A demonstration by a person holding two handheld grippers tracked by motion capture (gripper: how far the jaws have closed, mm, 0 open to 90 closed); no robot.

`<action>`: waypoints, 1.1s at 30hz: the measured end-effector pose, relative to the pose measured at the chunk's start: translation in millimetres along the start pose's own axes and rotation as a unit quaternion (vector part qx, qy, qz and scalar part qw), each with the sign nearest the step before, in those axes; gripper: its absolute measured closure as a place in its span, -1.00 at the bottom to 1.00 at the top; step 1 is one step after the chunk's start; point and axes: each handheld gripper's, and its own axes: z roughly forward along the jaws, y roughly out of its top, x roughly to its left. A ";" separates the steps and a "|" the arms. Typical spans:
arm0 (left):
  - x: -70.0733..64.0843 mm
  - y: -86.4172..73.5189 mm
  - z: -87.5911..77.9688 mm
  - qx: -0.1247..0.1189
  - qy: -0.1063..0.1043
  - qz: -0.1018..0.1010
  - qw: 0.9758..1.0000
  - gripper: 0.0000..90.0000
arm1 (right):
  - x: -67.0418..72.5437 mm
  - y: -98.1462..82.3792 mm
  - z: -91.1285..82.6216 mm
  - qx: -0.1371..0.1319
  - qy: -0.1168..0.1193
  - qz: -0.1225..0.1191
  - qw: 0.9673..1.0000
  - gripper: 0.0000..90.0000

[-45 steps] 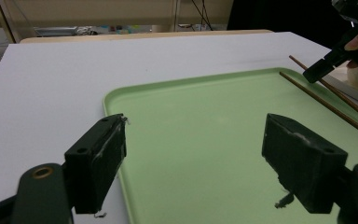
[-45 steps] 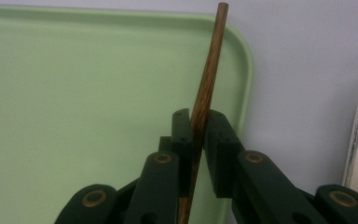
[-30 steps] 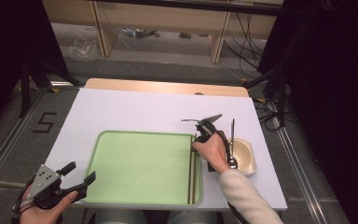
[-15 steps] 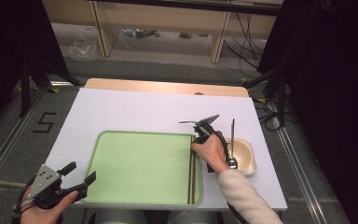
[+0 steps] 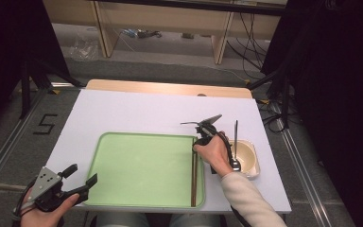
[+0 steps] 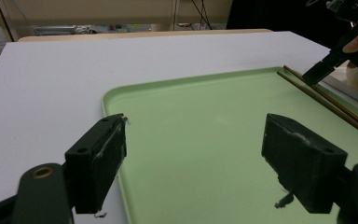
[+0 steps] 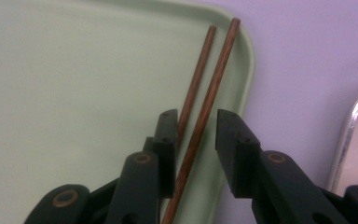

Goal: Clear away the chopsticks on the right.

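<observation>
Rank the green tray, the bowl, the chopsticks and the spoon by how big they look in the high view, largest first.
1. green tray, by far the largest.
2. bowl, partly hidden by the right hand.
3. chopsticks: longer than the bowl but very thin.
4. spoon, shorter than the chopsticks.
Bowl against chopsticks is a close call.

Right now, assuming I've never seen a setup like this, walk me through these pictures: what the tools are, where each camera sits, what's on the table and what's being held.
A person sits at a white table with a hand-held, two-jaw gripper in each hand. The high view looks down from above; each of the other two pictures comes from a camera riding on one gripper. On the table lie a green tray, with a pair of brown chopsticks along its right edge, and beside it a cream bowl with a spoon. The right gripper has just been opening: its jaws straddle the chopsticks without pressing them. The left gripper hovers open at the tray's near left corner, holding nothing.
</observation>
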 end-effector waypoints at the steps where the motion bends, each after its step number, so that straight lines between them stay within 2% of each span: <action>1: 0.0 0.0 0.0 0.001 0.000 0.000 1.000 -0.52 | -2.0 -0.3 -1.0 -0.017 -0.001 -0.013 1.000 0.53; 3: 0.0 -0.1 0.0 0.001 -0.001 0.000 1.000 -0.50 | 2.7 -1.0 -7.5 -0.006 0.010 0.021 1.000 0.50; 4: -0.1 -0.1 -0.2 0.002 0.000 0.000 1.000 -0.50 | -2.7 -1.0 -7.2 -0.027 0.009 -0.016 0.999 0.49; 5: -0.2 -0.1 -0.4 0.002 0.000 0.000 1.000 -0.50 | 0.6 -2.0 -11.3 -0.020 0.006 0.006 1.000 0.47; 6: -0.2 0.1 -0.6 0.001 0.001 0.001 1.000 -0.50 | 0.4 -2.7 -12.8 -0.026 0.007 -0.001 1.000 0.45; 8: -0.1 0.0 -0.1 0.002 0.000 0.000 1.000 -0.50 | 1.3 -4.3 -18.8 -0.027 0.017 0.002 0.999 0.41; 12: 0.1 -0.1 -0.6 0.003 0.001 0.001 1.000 -0.51 | -1.3 -8.0 -26.2 -0.051 0.021 -0.026 0.998 0.37; 14: 0.4 -0.7 0.2 0.001 -0.002 0.000 1.000 -0.51 | -6.1 -10.7 -29.4 -0.075 0.020 -0.052 0.996 0.36; 15: 0.3 -0.6 0.3 0.001 -0.001 0.000 1.000 -0.51 | -7.2 -12.6 -32.6 -0.081 0.026 -0.051 0.995 0.36; 16: -0.2 -0.4 -0.1 0.003 0.000 0.001 1.000 -0.51 | -8.6 -13.2 -34.1 -0.086 0.032 -0.059 0.994 0.36; 18: -0.5 -0.1 -0.3 0.005 0.001 0.002 1.000 -0.51 | -8.9 -16.7 -40.5 -0.092 0.035 -0.048 0.994 0.34; 20: -0.5 -0.2 -0.2 0.005 0.001 0.002 1.000 -0.51 | -13.0 -18.4 -44.8 -0.105 0.034 -0.064 0.992 0.33; 22: -0.5 -0.3 -0.1 0.005 0.001 0.002 1.000 -0.51 | -16.4 -20.3 -51.5 -0.118 0.038 -0.065 0.990 0.33; 23: -0.4 -0.3 -0.2 0.005 0.001 0.002 1.000 -0.51 | -18.9 -20.8 -53.5 -0.128 0.041 -0.075 0.988 0.33; 26: -0.3 -0.4 0.3 0.003 0.000 0.001 1.000 -0.51 | -22.5 -23.4 -60.5 -0.135 0.035 -0.078 0.987 0.32; 28: -0.5 -0.4 0.2 0.004 0.001 0.001 1.000 -0.51 | -21.8 -26.1 -65.9 -0.139 0.040 -0.057 0.988 0.32; 31: -0.4 -0.2 -0.2 0.005 0.001 0.001 1.000 -0.51 | -30.1 -28.0 -72.1 -0.148 0.054 -0.068 0.985 0.33; 33: 0.1 -0.3 0.7 0.000 -0.002 -0.001 1.000 -0.51 | -32.2 -31.6 -77.1 -0.155 0.058 -0.060 0.984 0.33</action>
